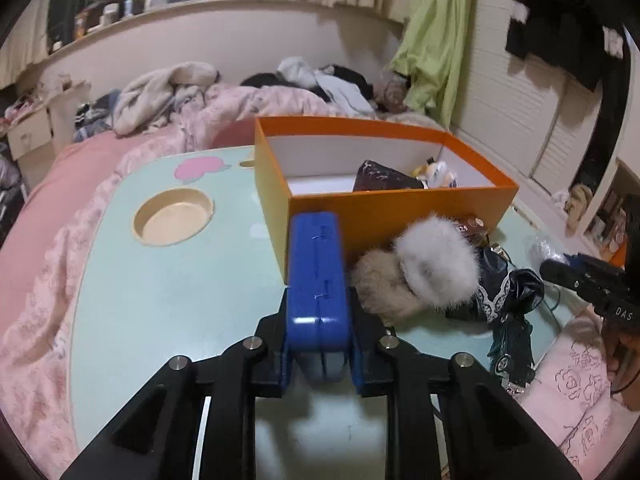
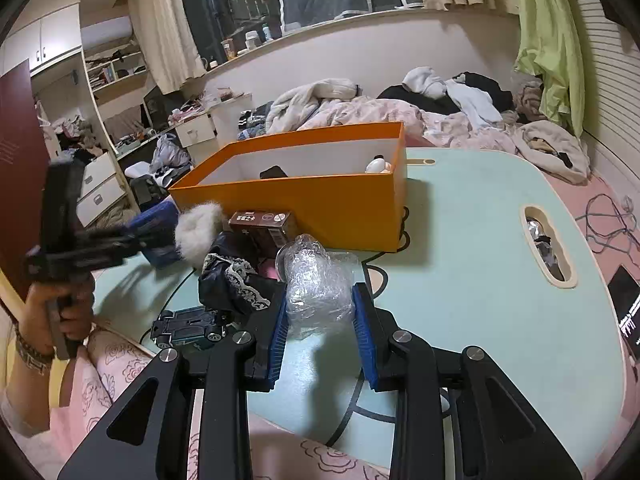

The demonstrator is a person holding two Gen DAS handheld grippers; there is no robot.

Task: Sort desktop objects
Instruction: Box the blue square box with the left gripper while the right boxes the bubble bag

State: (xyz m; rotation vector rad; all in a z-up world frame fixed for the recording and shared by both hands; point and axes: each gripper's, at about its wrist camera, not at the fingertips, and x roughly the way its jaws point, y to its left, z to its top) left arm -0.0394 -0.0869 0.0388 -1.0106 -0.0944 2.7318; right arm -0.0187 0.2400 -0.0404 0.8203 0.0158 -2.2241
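In the left wrist view my left gripper (image 1: 318, 308) is shut on a blue rectangular case (image 1: 316, 264), which it holds just above the table in front of the orange box (image 1: 392, 208). A white pompom (image 1: 438, 264) and a beige one (image 1: 380, 286) lie right of the case. In the right wrist view my right gripper (image 2: 320, 312) is shut on a crumpled ball of clear plastic wrap (image 2: 316, 280) resting on the table. The left gripper (image 2: 156, 236) with the blue case (image 2: 158, 216) appears at the left there. The right gripper (image 1: 560, 272) shows at the right edge of the left wrist view.
A dark lace-trimmed cloth (image 2: 232, 280), a brown carton (image 2: 262, 224) and a toy car (image 2: 188, 326) crowd the table's near corner. The orange box (image 2: 312, 204) holds a dark item and a small white toy. The mint table (image 2: 460, 240) has a slot (image 2: 548, 248) and a cup recess (image 1: 172, 216).
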